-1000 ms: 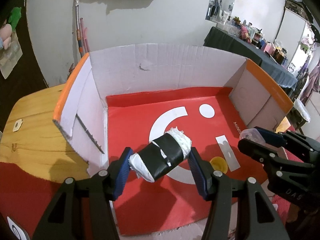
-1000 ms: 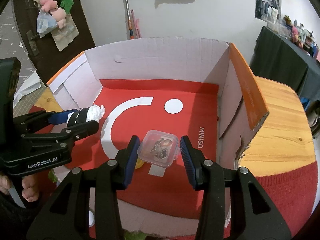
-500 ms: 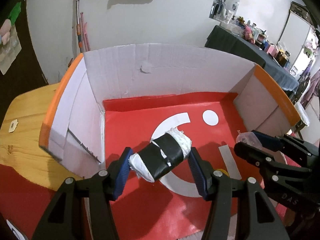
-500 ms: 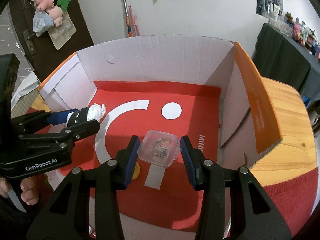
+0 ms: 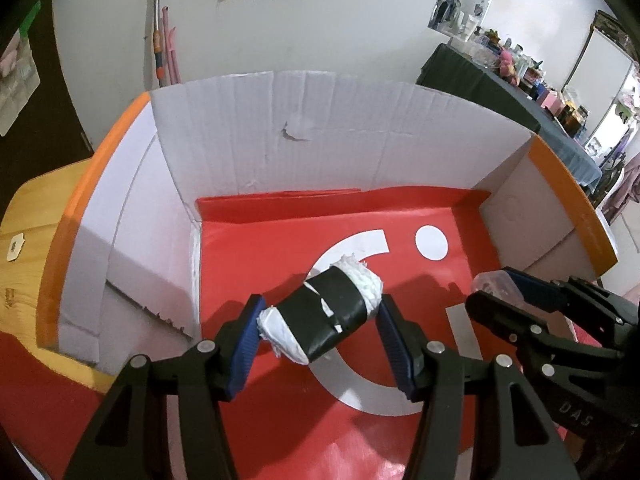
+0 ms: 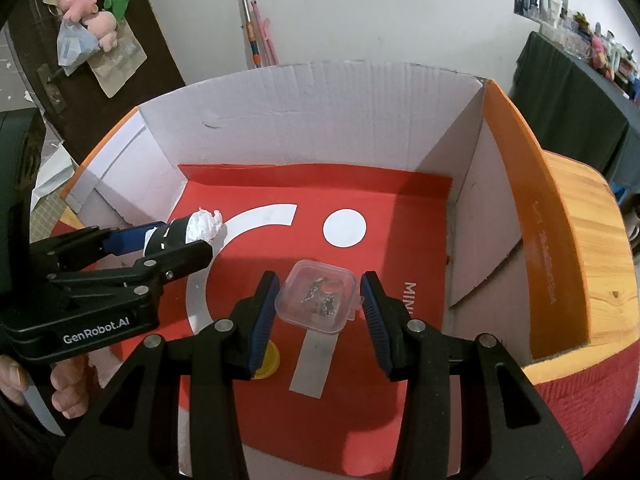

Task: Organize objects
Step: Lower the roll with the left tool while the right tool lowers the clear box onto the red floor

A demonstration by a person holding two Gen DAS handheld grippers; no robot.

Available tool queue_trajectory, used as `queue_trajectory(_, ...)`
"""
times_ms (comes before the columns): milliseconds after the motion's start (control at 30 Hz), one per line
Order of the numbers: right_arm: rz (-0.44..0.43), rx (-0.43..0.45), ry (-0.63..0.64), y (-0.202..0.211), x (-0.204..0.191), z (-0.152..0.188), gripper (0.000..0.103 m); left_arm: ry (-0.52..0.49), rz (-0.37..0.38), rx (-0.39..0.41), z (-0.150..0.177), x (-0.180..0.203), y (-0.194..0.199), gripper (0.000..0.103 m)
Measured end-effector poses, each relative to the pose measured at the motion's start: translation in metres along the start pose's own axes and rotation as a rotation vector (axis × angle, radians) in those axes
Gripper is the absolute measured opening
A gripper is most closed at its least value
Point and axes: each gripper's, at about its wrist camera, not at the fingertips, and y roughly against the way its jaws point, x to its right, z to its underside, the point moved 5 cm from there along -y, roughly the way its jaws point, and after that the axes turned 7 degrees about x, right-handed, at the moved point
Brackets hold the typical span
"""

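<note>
Carrying both items over the cardboard box (image 6: pixel 360 120), left gripper (image 5: pixel 320 334) clamps the black-taped white roll (image 5: pixel 324 316) above the red floor's left half, right gripper (image 6: pixel 318 306) clamps the clear plastic case (image 6: pixel 318 302) nearer the front edge; next likely lowering and releasing.

Both views are evenly, fairly brightly lit indoors, colours saturated; soft dark shadows fall on the red lining (image 5: pixel 248 264) under each hand-held gripper; strong fisheye bending curves the cardboard box (image 6: pixel 320 120) walls, with black vignette at the corners; the centre is sharp; the bright far-right room background (image 5: pixel 600 92) is slightly washed out.
</note>
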Motion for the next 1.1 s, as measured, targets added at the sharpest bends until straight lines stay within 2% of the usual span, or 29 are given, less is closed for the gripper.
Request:
queue_trajectory(500, 0.012, -0.074, -0.015, -0.019, 0.008, 0.005, 0.041, 0.006, -0.001, -0.055, 0.004, -0.004, -0.016, 0.059)
queue_trajectory(1100, 0.005, -0.109, -0.030, -0.023, 0.009, -0.005, 0.041, 0.032, -0.008, -0.099, -0.003, -0.001, -0.027, 0.059)
